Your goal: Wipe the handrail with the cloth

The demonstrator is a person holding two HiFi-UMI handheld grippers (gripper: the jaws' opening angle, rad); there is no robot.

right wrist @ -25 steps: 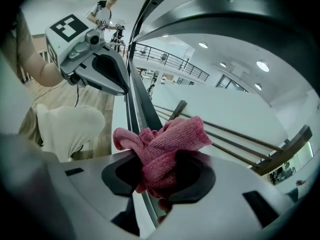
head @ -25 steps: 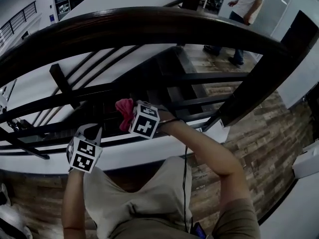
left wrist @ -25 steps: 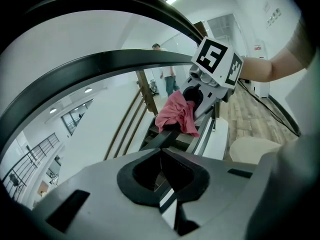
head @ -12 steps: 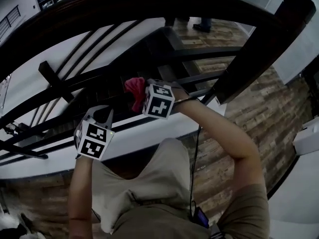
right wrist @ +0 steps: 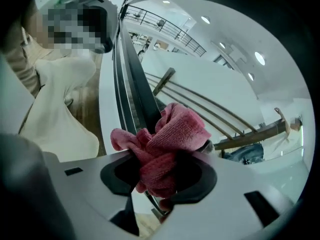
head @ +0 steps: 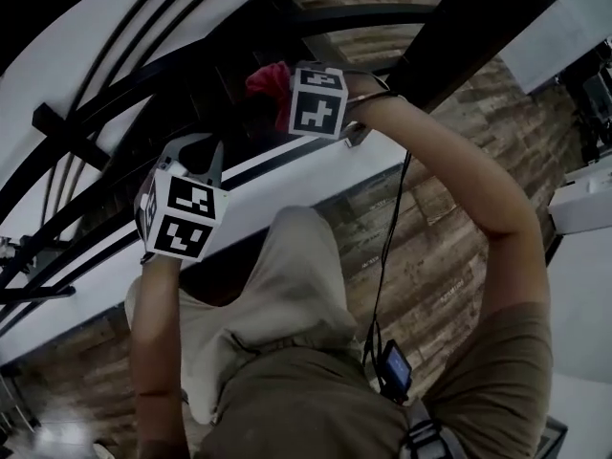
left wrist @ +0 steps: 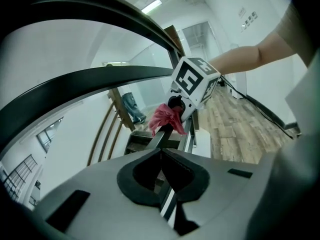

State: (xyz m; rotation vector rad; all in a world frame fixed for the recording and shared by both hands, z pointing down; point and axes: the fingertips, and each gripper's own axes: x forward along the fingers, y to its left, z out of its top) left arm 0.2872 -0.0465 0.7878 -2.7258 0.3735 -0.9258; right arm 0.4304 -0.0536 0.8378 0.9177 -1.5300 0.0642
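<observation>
Right gripper (right wrist: 160,184) fingers just been opening, pinching pink cloth (right wrist: 175,134) on dark rail (right wrist: 137,96). Left gripper (left wrist: 161,156) fingers pressed together.

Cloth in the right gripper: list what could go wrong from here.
1. The right gripper, whose jaws have just been opening, holds the cloth only as a bunched wad; it could slip out and fall.
2. Bunched like this, little cloth would meet the dark rail, so wiping may be patchy.

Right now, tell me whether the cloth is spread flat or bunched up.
Bunched up: the pink cloth is a crumpled wad of folds.
</observation>
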